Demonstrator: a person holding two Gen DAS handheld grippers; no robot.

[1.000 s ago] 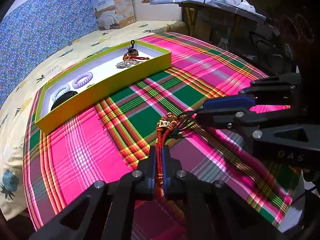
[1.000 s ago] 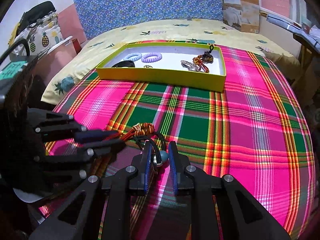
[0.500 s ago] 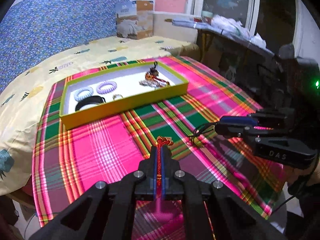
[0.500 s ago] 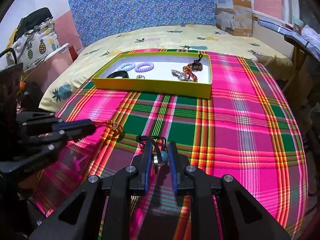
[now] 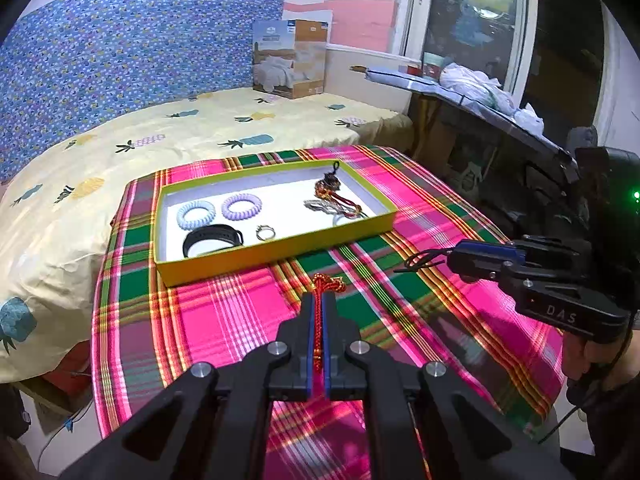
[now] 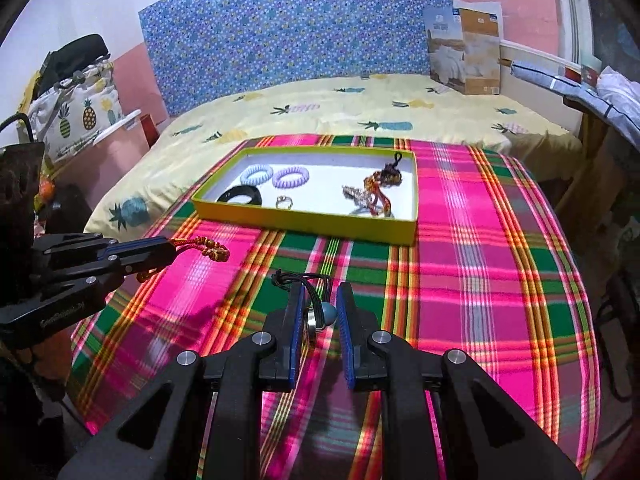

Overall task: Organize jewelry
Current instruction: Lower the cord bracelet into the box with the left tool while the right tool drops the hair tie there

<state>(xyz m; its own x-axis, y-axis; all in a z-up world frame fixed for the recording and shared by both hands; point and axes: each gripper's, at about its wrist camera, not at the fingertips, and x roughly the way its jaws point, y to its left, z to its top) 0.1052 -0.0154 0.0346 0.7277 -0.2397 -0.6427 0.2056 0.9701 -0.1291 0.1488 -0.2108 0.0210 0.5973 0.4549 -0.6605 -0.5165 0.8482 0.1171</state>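
Plaid cloth [image 5: 224, 320] lies beneath you: your left gripper [image 5: 319, 306] pinches a red cord bracelet [image 5: 328, 283], your right gripper [image 6: 318, 300] seemingly clasps a black-corded pendant [image 6: 320, 314], both short of the yellow tray [image 5: 280, 250].

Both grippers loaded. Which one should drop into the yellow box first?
Probably left. The left gripper with its red cord points at the yellow box's near wall. The right gripper, holding the black cord, sits further off to the side.

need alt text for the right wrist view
The right gripper pinches a black cord with a blue bead above a plaid cloth. Ahead sits a yellow tray of jewelry; the left gripper holds a red cord.
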